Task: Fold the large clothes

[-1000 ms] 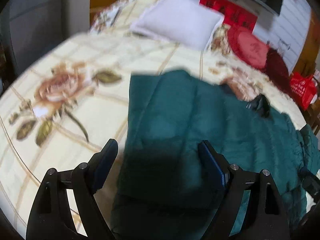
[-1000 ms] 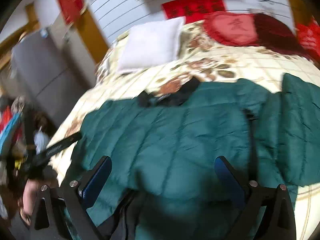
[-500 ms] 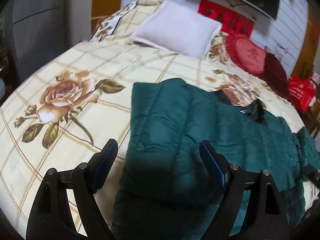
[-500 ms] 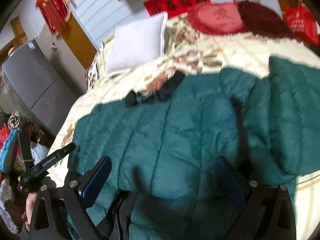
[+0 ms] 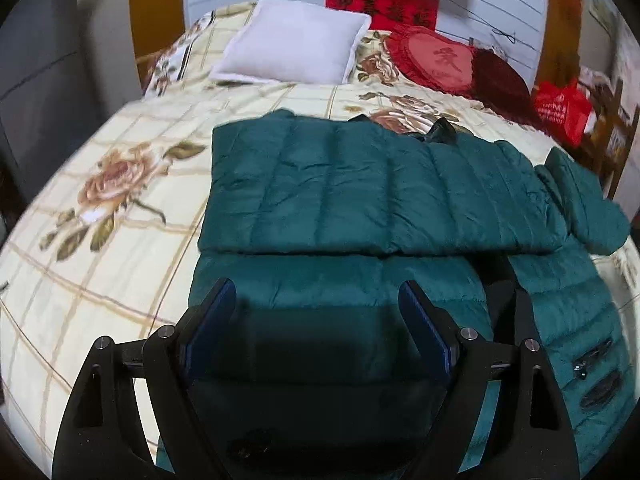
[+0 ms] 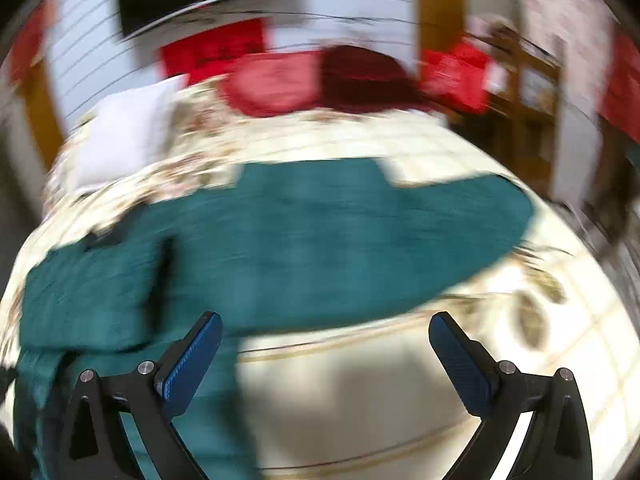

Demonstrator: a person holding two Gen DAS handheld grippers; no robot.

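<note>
Green padded jacket [image 5: 360, 184] spread across the flowered bed [image 5: 120, 168], one panel folded over its body, a sleeve [image 5: 584, 200] out to the side; left tool [image 5: 316, 320] and right tool [image 6: 324, 344] both released, above it, grasping nothing.

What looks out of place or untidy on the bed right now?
The green puffer jacket is only partly folded: one sleeve sticks out past the folded part on the right, and the collar pokes out at the far edge. Nothing looks spilled or damaged.
</note>
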